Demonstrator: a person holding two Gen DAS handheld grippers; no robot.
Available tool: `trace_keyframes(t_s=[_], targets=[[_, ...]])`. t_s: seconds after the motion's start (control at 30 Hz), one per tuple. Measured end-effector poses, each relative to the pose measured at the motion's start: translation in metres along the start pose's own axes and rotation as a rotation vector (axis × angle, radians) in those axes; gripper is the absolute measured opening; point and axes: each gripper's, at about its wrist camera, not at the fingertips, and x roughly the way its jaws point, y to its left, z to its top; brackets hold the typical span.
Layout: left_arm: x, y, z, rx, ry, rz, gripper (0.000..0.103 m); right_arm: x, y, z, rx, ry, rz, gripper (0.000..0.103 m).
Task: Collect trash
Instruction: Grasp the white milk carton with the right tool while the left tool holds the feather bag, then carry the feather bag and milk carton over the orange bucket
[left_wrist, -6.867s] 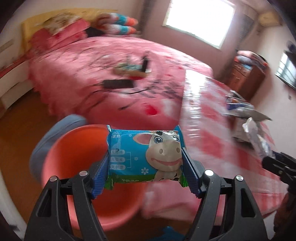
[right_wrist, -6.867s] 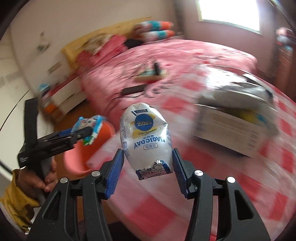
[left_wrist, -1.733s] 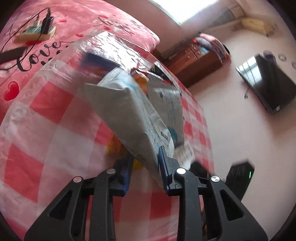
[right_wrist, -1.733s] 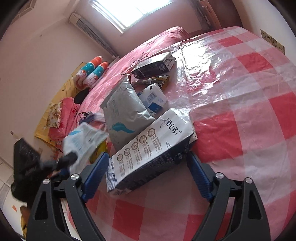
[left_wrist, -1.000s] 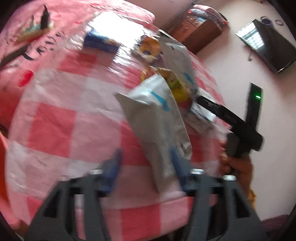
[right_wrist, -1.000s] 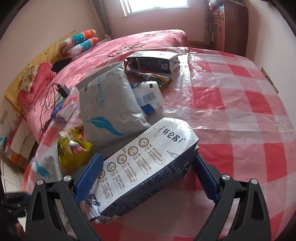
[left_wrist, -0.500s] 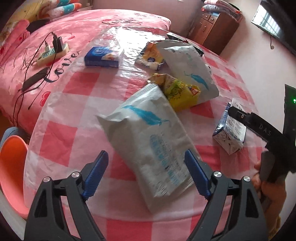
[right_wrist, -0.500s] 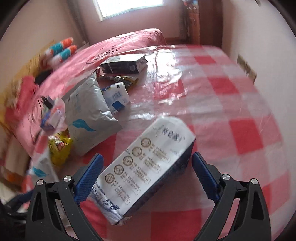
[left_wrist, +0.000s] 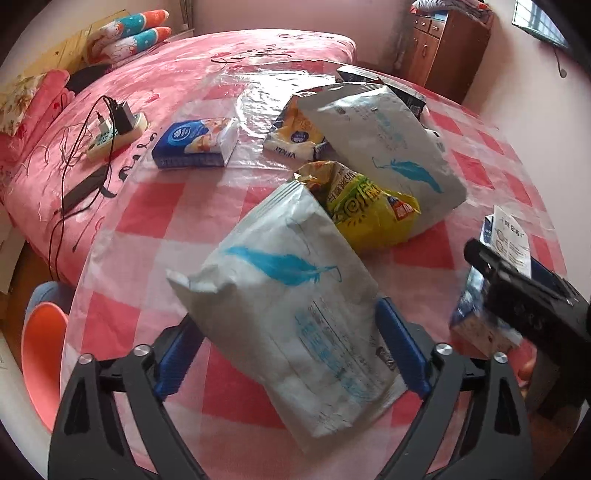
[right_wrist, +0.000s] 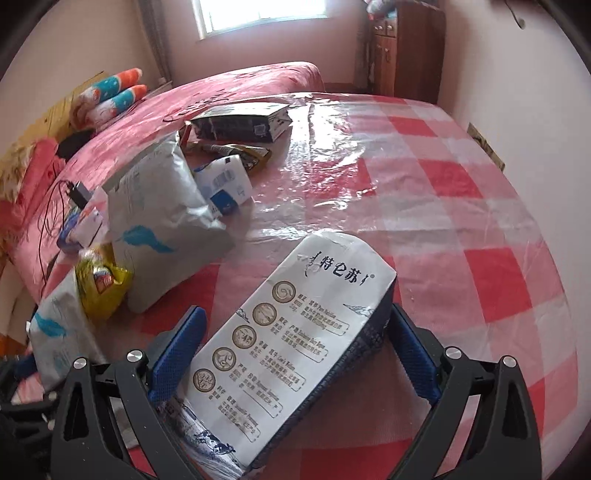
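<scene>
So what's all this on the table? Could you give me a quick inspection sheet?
Surface: round table, red-checked cloth under clear plastic.
Job's things: feather-print bag, milk carton, yellow snack bag, tissue pack, orange bin on the floor.
Clutter: second feather-print bag.
Grippers: left gripper open, jaws just widened, bag between them; right gripper open around the carton.
Cables: power strip with wires on the bed.
Surroundings: bed, wooden cabinet.
</scene>
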Motion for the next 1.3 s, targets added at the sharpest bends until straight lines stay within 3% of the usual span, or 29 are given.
trace_keyframes(t_s=[0.07, 0.17, 0.3, 0.47, 0.67, 0.87, 1.1, 1.3], targets=[[0.003, 0.005, 0.003, -0.030, 0.002, -0.013, 0.095, -0.002, -0.001, -0.002, -0.012, -0.007, 0.012, 0.093], [0.012, 0.015, 0.004, -0.075, 0.014, -0.059, 0.095, -0.006, -0.003, -0.005, -0.035, -0.015, 0.026, 0.080], [0.011, 0.020, 0.003, -0.079, -0.020, -0.050, 0.091, -0.011, -0.002, -0.008, -0.055, -0.020, 0.040, 0.070], [0.002, 0.036, -0.003, -0.118, -0.061, -0.107, 0.063, -0.017, 0.000, -0.017, -0.086, -0.034, 0.054, 0.069], [-0.003, 0.052, -0.011, -0.183, -0.072, -0.221, 0.045, -0.029, 0.008, -0.027, -0.109, -0.060, 0.067, 0.068], [-0.008, 0.064, -0.017, -0.197, -0.090, -0.296, 0.033, -0.041, 0.016, -0.035, -0.122, -0.085, 0.097, 0.068], [-0.014, 0.087, -0.027, -0.234, -0.105, -0.369, 0.028, -0.052, 0.020, -0.039, -0.081, -0.083, 0.198, 0.067], [-0.024, 0.107, -0.034, -0.239, -0.137, -0.403, 0.025, -0.058, 0.034, -0.043, -0.087, -0.086, 0.236, 0.067]])
